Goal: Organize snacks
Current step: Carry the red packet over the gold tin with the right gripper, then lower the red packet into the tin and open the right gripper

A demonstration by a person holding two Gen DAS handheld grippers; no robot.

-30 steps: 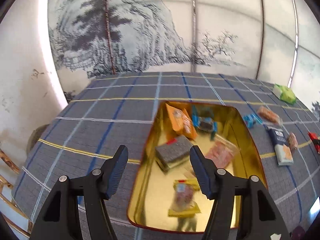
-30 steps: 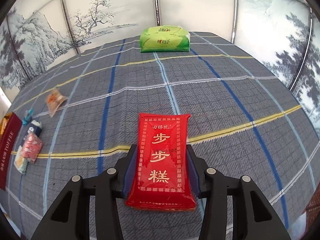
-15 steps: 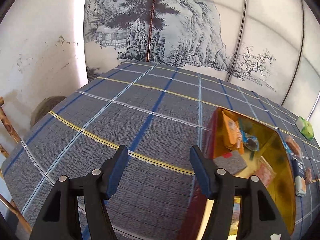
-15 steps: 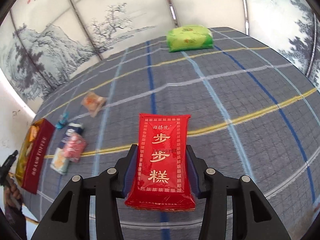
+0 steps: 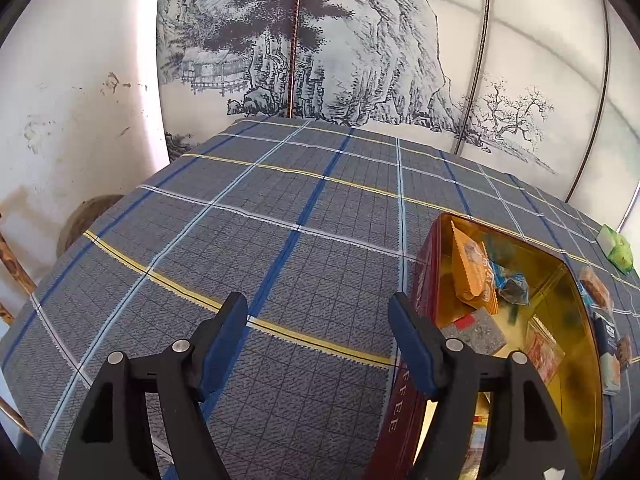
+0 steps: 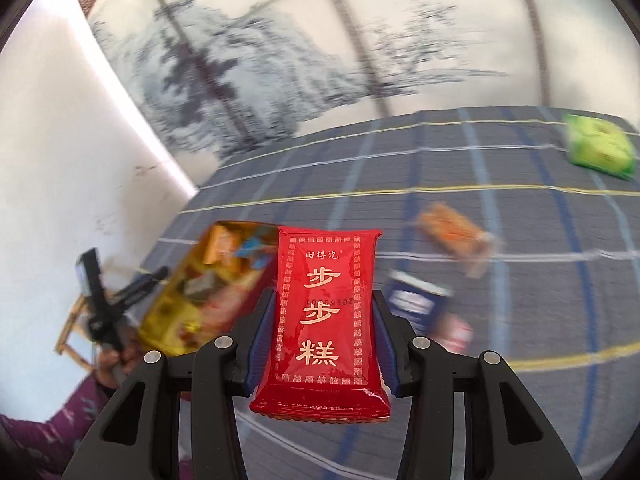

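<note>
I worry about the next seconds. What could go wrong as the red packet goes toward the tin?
1. The right gripper holds the red packet only by its side edges; the glossy wrapper might slip out.
2. The gold tin already holds several snacks, so the packet could land on the rim.
3. The left gripper, empty with jaws opening, is beside the tin and may knock it.
</note>
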